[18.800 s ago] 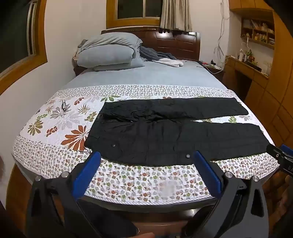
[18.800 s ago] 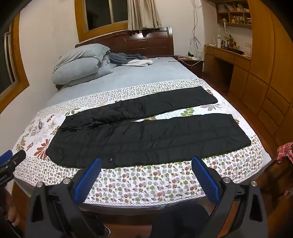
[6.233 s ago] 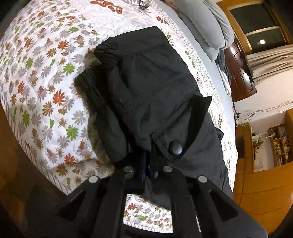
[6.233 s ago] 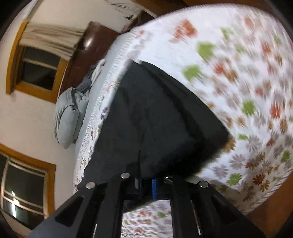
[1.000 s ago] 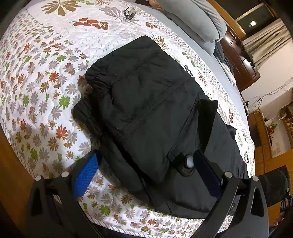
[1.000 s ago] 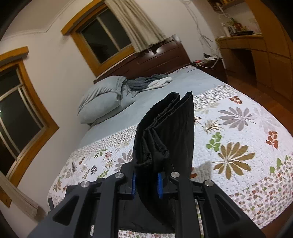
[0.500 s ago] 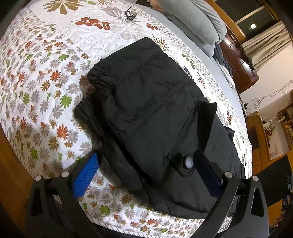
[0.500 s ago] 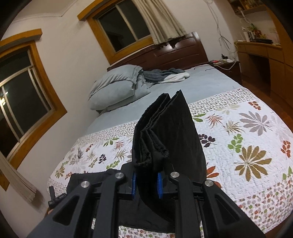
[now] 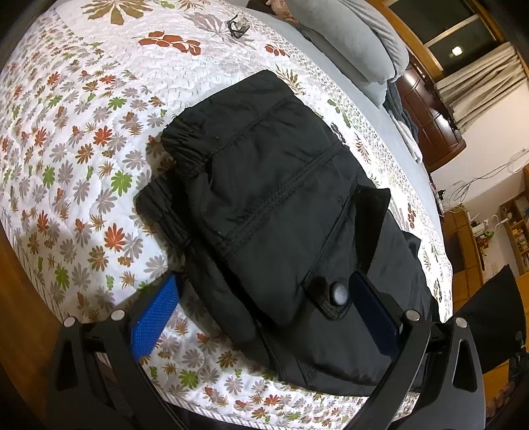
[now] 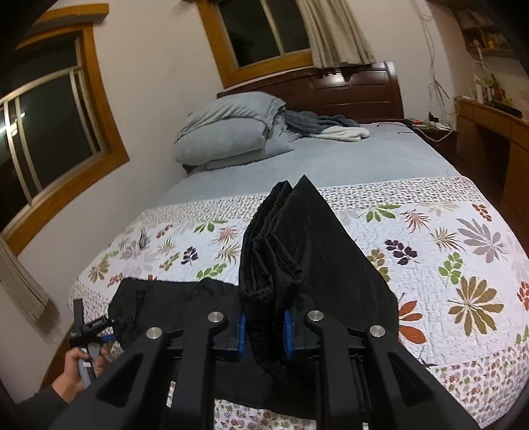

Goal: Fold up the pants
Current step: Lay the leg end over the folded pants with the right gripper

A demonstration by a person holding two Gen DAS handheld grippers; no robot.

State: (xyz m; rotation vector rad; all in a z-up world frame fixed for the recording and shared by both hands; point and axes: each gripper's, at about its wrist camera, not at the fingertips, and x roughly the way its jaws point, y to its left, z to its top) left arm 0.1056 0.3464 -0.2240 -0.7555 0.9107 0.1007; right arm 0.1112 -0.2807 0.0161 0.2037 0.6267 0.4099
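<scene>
The black pants [image 9: 277,211] lie folded lengthwise on the floral quilt [image 9: 82,139], waist end toward the left edge of the bed. My left gripper [image 9: 264,307] is open just above the waist end, its blue pads either side of a snap button [image 9: 340,294]. My right gripper [image 10: 264,330] is shut on the stacked leg ends of the pants [image 10: 297,251] and holds them lifted above the quilt [image 10: 446,251]. The rest of the pants [image 10: 165,297] lies flat to the left, by the left gripper [image 10: 89,330].
Grey pillows [image 10: 231,135] and a grey-white blanket [image 10: 327,127] lie at the headboard end. A small dark object [image 9: 236,26] rests on the quilt beyond the waist. A wooden desk [image 10: 496,132] stands on the right.
My right gripper has carried the leg ends further left toward the waist end. My left gripper has stayed open over the waist, barely moving.
</scene>
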